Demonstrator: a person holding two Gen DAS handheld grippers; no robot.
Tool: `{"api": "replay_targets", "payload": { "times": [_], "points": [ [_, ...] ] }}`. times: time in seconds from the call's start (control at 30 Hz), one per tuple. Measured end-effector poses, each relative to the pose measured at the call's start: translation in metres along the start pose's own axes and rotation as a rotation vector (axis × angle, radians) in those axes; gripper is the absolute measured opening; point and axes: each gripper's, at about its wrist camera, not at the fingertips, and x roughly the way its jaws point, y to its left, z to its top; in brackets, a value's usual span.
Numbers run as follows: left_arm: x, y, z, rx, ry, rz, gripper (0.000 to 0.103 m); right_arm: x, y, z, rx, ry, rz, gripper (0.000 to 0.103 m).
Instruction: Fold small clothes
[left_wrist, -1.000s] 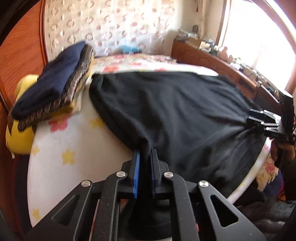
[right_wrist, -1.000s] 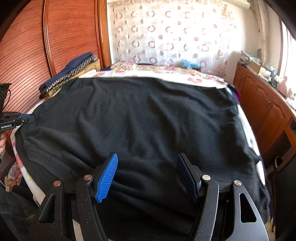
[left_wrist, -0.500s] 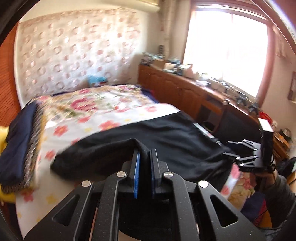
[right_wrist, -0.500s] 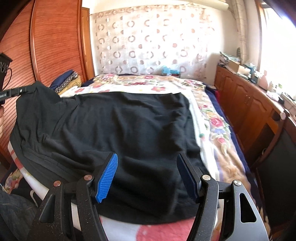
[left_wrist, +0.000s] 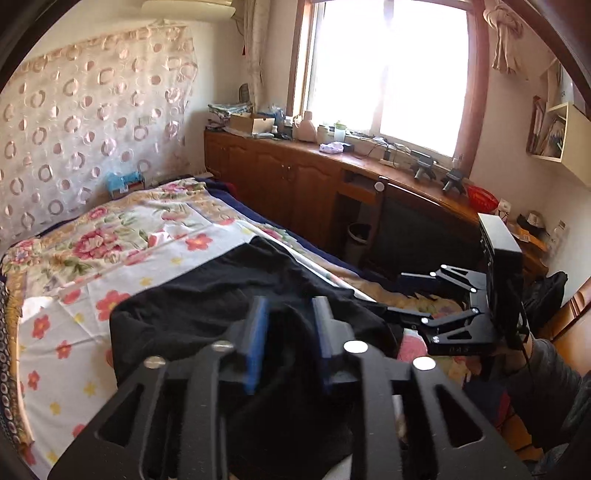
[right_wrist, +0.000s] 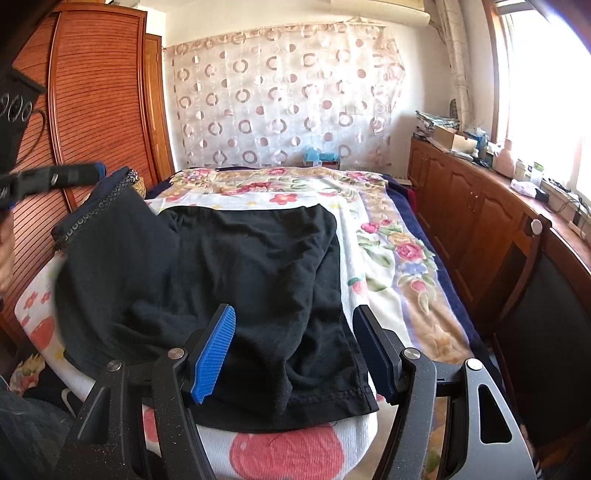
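Note:
A black garment (right_wrist: 251, 266) lies on the flowered bed (right_wrist: 402, 266), its left side folded over toward the middle. It also shows in the left wrist view (left_wrist: 221, 306). My left gripper (left_wrist: 290, 332) is above the garment's near edge with its jaws parted and black cloth in the gap between the blue pads; whether cloth still touches them I cannot tell. It shows at the left in the right wrist view (right_wrist: 55, 177). My right gripper (right_wrist: 295, 347) is open and empty over the garment's near hem, and shows in the left wrist view (left_wrist: 417, 299).
A pile of folded clothes (right_wrist: 107, 199) lies at the bed's left side by the wooden wardrobe (right_wrist: 92, 122). A long wooden cabinet (right_wrist: 480, 206) with clutter runs along the right under the window (left_wrist: 388, 70). A patterned curtain (right_wrist: 284, 96) hangs behind the bed.
My left gripper carried the garment's left side up and over to the right, and its jaws went from shut on the cloth to parted. The right gripper stayed open.

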Motion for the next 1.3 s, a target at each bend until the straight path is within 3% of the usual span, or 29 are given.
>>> {"api": "replay_targets", "payload": {
  "times": [0.23, 0.47, 0.83, 1.3],
  "points": [
    [-0.022, 0.027, -0.014, -0.049, -0.019, 0.088, 0.058, 0.013, 0.006, 0.005, -0.017, 0.002, 0.027, 0.068],
    [-0.042, 0.061, -0.047, -0.093, -0.021, 0.204, 0.070, 0.031, 0.033, 0.021, -0.075, -0.001, 0.076, 0.068],
    [-0.062, 0.106, -0.085, -0.209, -0.025, 0.291, 0.073, 0.062, 0.081, 0.035, -0.157, 0.016, 0.178, 0.068],
    [-0.088, 0.137, -0.118, -0.290, -0.043, 0.358, 0.073, 0.100, 0.131, 0.057, -0.305, 0.086, 0.326, 0.068]
  ]
}}
